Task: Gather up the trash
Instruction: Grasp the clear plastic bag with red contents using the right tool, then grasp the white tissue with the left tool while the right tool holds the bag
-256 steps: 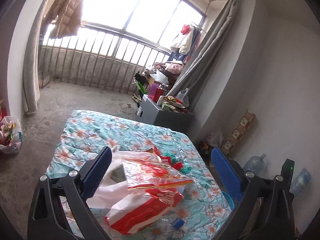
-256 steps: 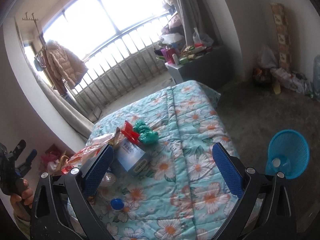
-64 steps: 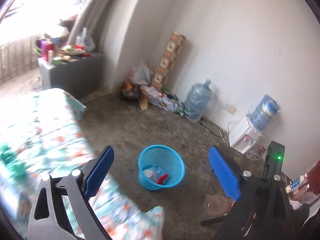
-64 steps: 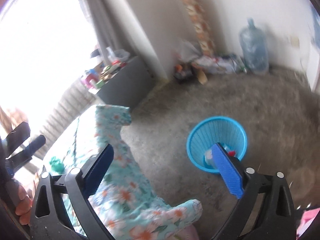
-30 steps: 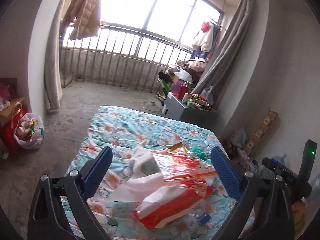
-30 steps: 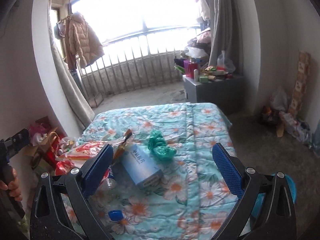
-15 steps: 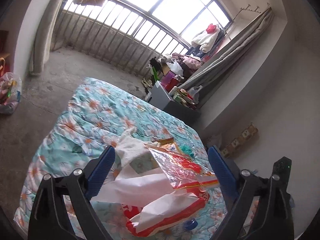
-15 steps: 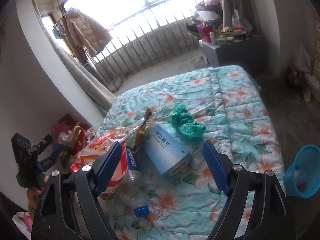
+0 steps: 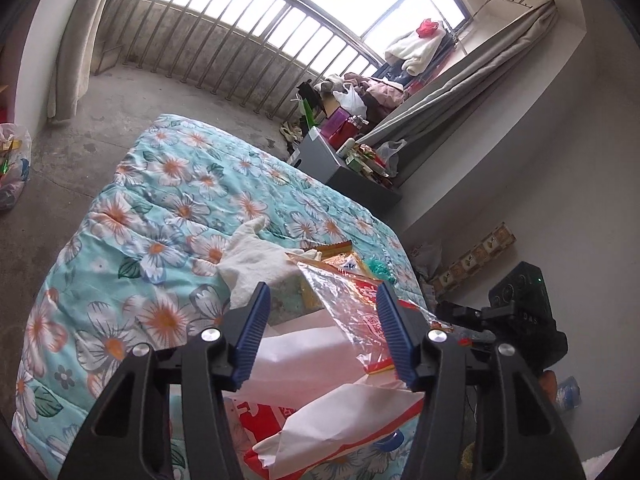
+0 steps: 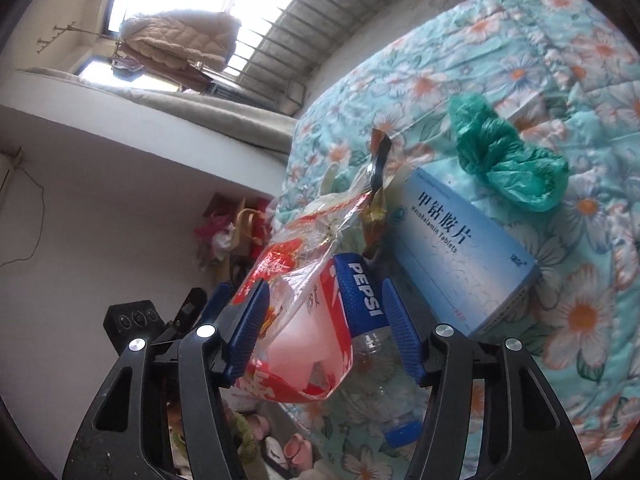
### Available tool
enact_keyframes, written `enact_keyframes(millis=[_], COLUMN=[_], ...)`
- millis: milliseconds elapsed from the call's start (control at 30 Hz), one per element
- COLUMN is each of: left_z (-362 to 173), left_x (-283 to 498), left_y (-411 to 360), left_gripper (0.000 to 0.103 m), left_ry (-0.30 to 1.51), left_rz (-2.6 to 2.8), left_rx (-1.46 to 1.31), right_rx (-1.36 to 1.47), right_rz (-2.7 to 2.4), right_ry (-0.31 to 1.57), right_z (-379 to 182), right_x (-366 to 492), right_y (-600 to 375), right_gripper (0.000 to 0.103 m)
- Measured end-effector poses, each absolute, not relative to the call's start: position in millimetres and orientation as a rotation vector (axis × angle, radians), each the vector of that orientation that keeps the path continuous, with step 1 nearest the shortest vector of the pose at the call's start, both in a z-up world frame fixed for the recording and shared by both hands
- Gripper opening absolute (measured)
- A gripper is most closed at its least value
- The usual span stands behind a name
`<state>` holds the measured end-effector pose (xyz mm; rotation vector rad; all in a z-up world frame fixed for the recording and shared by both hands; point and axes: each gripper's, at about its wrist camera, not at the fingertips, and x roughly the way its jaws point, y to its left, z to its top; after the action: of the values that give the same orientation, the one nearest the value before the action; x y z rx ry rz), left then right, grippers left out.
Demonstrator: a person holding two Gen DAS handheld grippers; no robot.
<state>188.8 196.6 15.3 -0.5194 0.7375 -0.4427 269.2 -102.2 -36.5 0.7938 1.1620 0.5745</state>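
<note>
Left wrist view: the left gripper (image 9: 320, 328) was closing, its jaws straddling a clear red-printed wrapper (image 9: 352, 312) near the bed's (image 9: 160, 216) near edge, not visibly pressing it.

Right wrist view: the right gripper (image 10: 324, 320) was closing around a Pepsi bottle (image 10: 368, 328) (beside a blue medicine box (image 10: 464, 256)); contact unclear. Grasping trash seemed underway; next, firm grips, then lifting.

My bed's floral quilt (image 9: 168, 184) fills mid-frame. On it below centre lie a red-and-white bag (image 9: 320, 412), a white cloth (image 9: 256, 256), a blue box (image 10: 464, 248), a Pepsi bottle (image 10: 368, 320) and a green bag (image 10: 504, 160).
</note>
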Motion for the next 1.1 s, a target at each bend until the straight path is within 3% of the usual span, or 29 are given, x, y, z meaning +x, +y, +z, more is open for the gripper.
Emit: enact_keyframes(millis=[167, 300, 600, 1100], left_z=[12, 14, 14, -40], left_x=[192, 192, 193, 241], left_y=[191, 191, 214, 255], left_gripper=[0.039, 0.038, 0.038, 0.038], left_ry=[0.755, 0.743, 0.725, 0.912], left_rz=[-0.47, -0.482, -0.431, -0.323], left_rx=[-0.516, -0.52, -0.574, -0.735], right_rx=[0.809, 0.804, 0.883, 1.021], right_rz=[0.639, 0.674, 0.673, 0.465], right_ry=[1.167, 1.103, 0.938, 0.808], right_z=[-36, -19, 8, -5], right_x=[275, 269, 253, 206], right_y=[-89, -92, -137, -225], right_gripper=[0.02, 0.011, 0.001, 0.001])
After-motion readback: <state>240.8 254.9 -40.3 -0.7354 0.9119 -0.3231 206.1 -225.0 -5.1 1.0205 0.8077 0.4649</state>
